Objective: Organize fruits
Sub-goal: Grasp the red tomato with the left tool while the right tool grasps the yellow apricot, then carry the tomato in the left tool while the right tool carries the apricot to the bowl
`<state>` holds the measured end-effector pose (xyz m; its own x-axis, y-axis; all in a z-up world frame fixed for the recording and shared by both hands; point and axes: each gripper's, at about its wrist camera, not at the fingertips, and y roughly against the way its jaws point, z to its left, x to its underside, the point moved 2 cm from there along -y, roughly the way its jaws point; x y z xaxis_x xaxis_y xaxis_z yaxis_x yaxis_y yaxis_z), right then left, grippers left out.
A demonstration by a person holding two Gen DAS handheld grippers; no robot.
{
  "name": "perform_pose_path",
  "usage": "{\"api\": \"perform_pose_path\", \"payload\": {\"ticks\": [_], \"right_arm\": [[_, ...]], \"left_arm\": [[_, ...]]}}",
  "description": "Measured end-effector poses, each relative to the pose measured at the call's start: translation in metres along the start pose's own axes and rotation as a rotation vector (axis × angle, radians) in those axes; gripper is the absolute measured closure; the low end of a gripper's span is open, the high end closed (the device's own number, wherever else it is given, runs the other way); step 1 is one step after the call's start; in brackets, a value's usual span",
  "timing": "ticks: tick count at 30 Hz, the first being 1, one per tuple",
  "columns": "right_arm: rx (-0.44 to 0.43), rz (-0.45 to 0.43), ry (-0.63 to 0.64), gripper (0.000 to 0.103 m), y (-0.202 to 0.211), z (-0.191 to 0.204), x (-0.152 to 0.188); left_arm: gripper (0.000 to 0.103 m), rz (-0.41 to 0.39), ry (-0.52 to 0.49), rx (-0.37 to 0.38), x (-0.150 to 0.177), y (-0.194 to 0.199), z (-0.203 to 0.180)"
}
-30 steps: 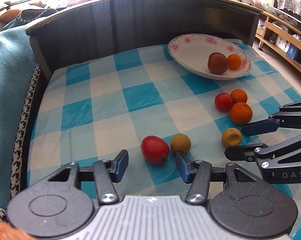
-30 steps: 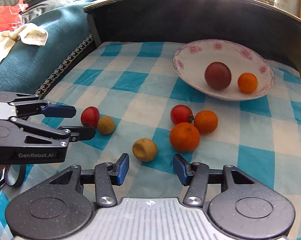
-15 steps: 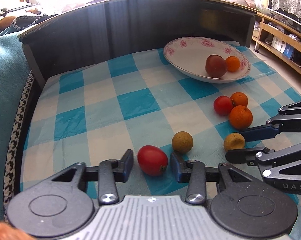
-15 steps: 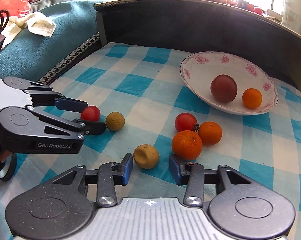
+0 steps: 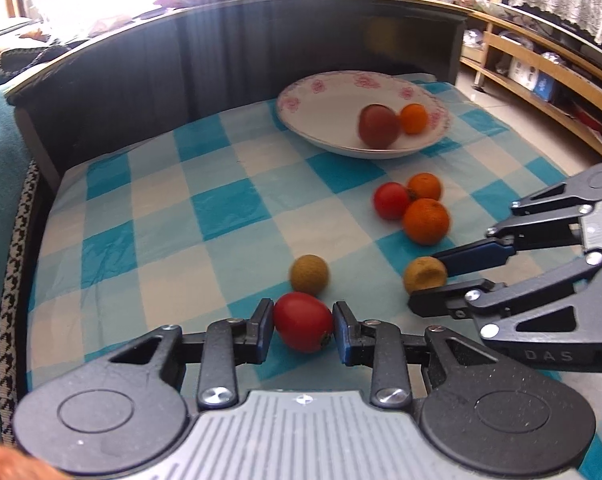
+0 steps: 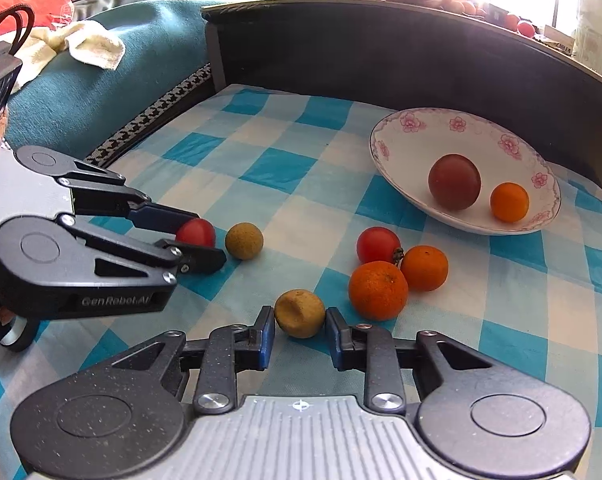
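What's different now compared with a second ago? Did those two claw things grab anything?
Both have moved forward and narrowed. The left gripper now brackets the red tomato, its fingers at or very near the skin; the right gripper likewise closes around the dented brown fruit. Neither fruit is lifted yet. The round brown fruit, the cluster of a tomato and two oranges, and the bowl with its two fruits stayed put.

Bright red tomato (image 5: 303, 322) between black fingers with blue pads (image 5: 266, 330) on the left claw (image 5: 303, 332); tan, dull-brown fruit (image 6: 300, 313) at the right claw (image 6: 300, 334); turquoise-and-white checked cloth (image 5: 229, 208) under everything; white bowl (image 6: 397, 148) with pink flowers on its rim, holding a maroon fruit (image 6: 454, 182) and an orange one (image 6: 509, 202); teal blanket (image 6: 101, 80) with black-and-white houndstooth edging.
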<state>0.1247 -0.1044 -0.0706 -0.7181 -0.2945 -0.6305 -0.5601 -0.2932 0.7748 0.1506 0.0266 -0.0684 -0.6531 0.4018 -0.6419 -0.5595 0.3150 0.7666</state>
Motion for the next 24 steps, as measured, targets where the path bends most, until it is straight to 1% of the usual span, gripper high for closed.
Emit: {"api": "perform_pose_path", "payload": {"ticks": [2,5,7,12,24], "right_arm": [[-0.005,0.010,0.002,0.082,0.003,0.001,0.001],[0.000,0.032,0.000,0.082,0.004,-0.001,0.005],[-0.005,0.034,-0.004,0.082,0.004,-0.002,0.007],[-0.007,0.035,0.010,0.081,0.001,-0.002,0.007],[0.001,0.026,0.035,0.080,0.001,-0.001,0.006]], "left_arm": [[0.063,0.002,-0.022,0.023,0.000,0.003,-0.007],[0.063,0.014,-0.053,0.040,0.002,0.001,-0.016],[0.063,0.027,-0.060,0.037,0.004,-0.002,-0.018],[0.062,0.022,-0.069,0.032,0.006,-0.004,-0.020],[0.056,-0.002,-0.109,0.003,0.009,-0.003,-0.022]]}}
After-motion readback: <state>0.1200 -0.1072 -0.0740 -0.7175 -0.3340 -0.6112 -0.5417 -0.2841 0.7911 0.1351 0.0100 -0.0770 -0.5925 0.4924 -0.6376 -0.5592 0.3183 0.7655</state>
